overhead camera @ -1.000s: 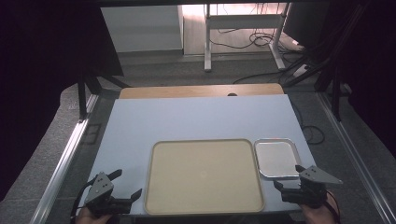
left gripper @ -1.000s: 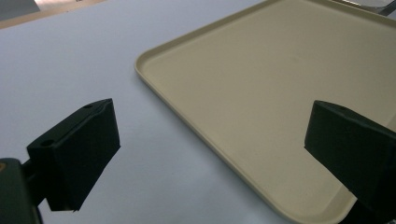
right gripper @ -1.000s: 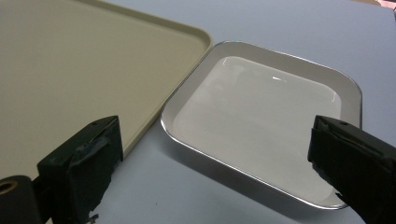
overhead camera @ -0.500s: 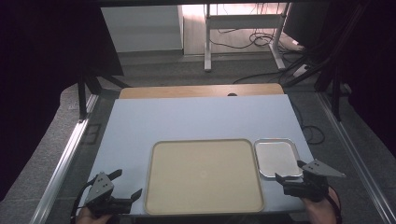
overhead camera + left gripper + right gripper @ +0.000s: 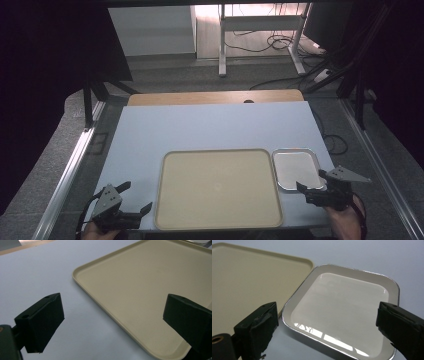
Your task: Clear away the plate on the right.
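A large beige tray (image 5: 218, 188) lies empty near the front of the pale blue table (image 5: 210, 125). Touching its right side sits a small shiny metal tray (image 5: 296, 168), empty too. My left gripper (image 5: 135, 197) is open at the front left, just off the beige tray's (image 5: 150, 290) near left corner, with nothing between its jaws. My right gripper (image 5: 310, 181) stands open at the front right, over the near right edge of the metal tray (image 5: 342, 312), jaws wide apart and holding nothing. The beige tray's corner (image 5: 249, 280) shows to its left.
A wooden board (image 5: 215, 97) borders the table's far edge. Metal rails (image 5: 70, 170) run along both sides of the table. Beyond it are desk legs (image 5: 222, 45) and cables (image 5: 280, 40) on the floor.
My right gripper has crept slightly forward and left toward the metal tray. The left gripper and both trays have stayed put.
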Demonstrator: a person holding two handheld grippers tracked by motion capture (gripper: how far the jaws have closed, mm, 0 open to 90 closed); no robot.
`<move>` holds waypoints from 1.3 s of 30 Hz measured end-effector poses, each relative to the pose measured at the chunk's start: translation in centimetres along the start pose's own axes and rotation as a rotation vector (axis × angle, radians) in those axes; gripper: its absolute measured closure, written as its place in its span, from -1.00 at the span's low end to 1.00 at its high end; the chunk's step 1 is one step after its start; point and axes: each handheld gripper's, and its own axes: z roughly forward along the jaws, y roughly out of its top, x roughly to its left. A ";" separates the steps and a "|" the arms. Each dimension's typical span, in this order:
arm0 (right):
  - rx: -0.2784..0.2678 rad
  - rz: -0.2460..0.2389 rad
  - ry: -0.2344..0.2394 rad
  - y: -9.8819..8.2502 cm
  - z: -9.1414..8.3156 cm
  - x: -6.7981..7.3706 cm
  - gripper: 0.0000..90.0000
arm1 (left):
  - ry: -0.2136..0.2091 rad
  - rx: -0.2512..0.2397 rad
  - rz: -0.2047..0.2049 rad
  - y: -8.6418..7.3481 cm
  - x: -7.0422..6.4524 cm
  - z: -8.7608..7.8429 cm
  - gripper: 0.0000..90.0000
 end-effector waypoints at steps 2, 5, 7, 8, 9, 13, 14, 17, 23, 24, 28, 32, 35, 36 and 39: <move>0.001 0.004 0.003 0.1 0.1 -0.1 -0.89 | 0.000 0.000 0.001 0.0 0.0 0.0 -0.93; -0.007 0.022 0.003 0.3 0.3 -0.5 -0.88 | 0.000 0.001 0.000 0.0 0.0 0.0 -0.93; -0.010 0.027 0.002 0.4 0.3 -0.6 -0.88 | 0.000 0.001 0.000 0.0 0.0 0.0 -0.93; -0.011 0.039 0.008 0.5 0.4 -0.8 -0.88 | 0.000 0.001 0.000 0.0 0.0 0.0 -0.93; -0.011 0.040 0.005 0.5 0.5 -0.9 -0.88 | 0.000 0.001 0.000 0.0 0.0 0.0 -0.93; -0.013 0.047 0.008 0.6 0.8 -1.3 -0.88 | 0.001 0.002 0.000 0.0 0.0 0.0 -0.93; -0.011 0.046 0.006 0.6 0.8 -1.4 -0.88 | 0.001 0.002 0.000 0.0 0.0 0.0 -0.93; -0.006 0.048 0.001 0.8 1.0 -1.6 -0.89 | 0.000 0.001 -0.001 0.0 0.0 0.0 -0.93; 0.013 0.046 -0.014 1.0 1.5 -1.9 -0.91 | 0.000 0.001 -0.002 0.0 0.0 0.0 -0.93; 0.014 0.046 -0.017 1.0 1.6 -1.9 -0.92 | 0.000 0.001 -0.002 0.0 0.0 0.0 -0.93; 0.020 0.055 -0.022 1.2 1.7 -2.0 -0.94 | 0.000 0.001 -0.002 0.0 0.0 0.0 -0.93; 0.027 0.068 -0.040 1.4 1.9 -2.2 -0.97 | 0.000 0.001 -0.003 0.0 0.0 0.0 -0.93; 0.029 0.086 -0.050 1.6 2.1 -2.4 -0.97 | 0.000 0.001 -0.003 0.0 0.0 0.0 -0.93; 0.029 0.086 -0.050 1.6 2.1 -2.4 -0.97 | 0.000 0.001 -0.003 0.0 0.0 0.0 -0.93; 0.037 0.105 -0.053 1.7 2.3 -2.7 -0.98 | 0.000 0.002 -0.002 0.0 0.0 0.0 -0.93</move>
